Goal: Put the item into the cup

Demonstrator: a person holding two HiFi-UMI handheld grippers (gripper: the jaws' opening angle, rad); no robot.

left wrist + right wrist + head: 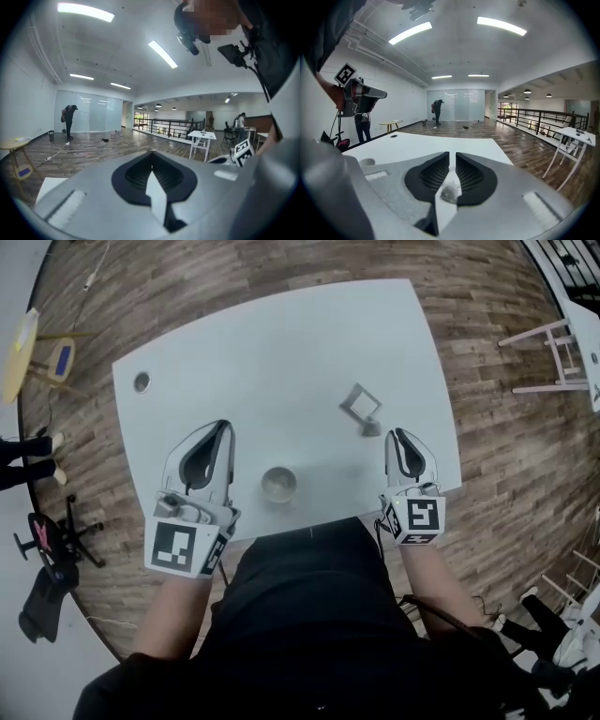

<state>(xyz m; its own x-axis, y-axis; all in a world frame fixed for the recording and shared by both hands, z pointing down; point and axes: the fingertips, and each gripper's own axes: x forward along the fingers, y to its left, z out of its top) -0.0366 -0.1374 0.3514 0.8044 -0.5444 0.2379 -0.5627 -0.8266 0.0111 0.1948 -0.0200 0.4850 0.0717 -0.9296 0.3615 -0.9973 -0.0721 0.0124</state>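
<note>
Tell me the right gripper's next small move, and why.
Probably open the right gripper wider first: its fingers stand only narrowly apart, and the small crumpled greyish item shows low in their gap, not pressed by either pad. The round pale cup stands on the white table to its left.

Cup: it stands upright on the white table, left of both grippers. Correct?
Not quite. The cup stands upright on the white table, but between the left gripper and the right gripper, as the head view shows.
</note>
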